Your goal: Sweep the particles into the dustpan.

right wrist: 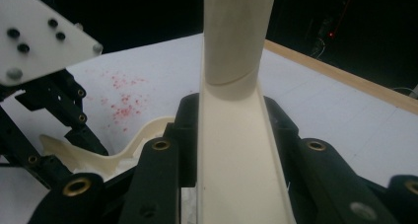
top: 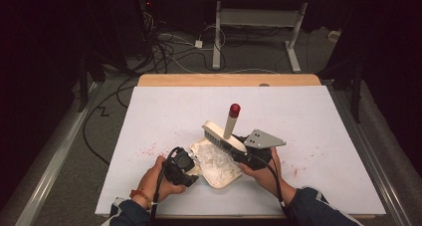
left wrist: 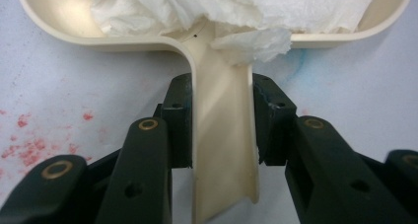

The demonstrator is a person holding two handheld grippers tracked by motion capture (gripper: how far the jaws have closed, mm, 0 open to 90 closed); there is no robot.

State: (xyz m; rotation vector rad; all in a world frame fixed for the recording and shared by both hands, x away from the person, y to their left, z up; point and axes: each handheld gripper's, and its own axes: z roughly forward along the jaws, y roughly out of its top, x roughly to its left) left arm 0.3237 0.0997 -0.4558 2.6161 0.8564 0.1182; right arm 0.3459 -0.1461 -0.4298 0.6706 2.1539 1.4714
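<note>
Gripping the cream dustpan [top: 219,173] by its flat handle, the left gripper [left wrist: 222,130] is closing both jaws against the handle's sides. The pan is lying on the white table [top: 308,121] near the person's edge, holding crumpled white tissue [left wrist: 231,12]. The right gripper [right wrist: 231,135] is clamping the cream brush [top: 224,136] by its handle, bristles standing at the pan's far rim. Red specks [top: 147,150] are lying left of the pan.
</note>
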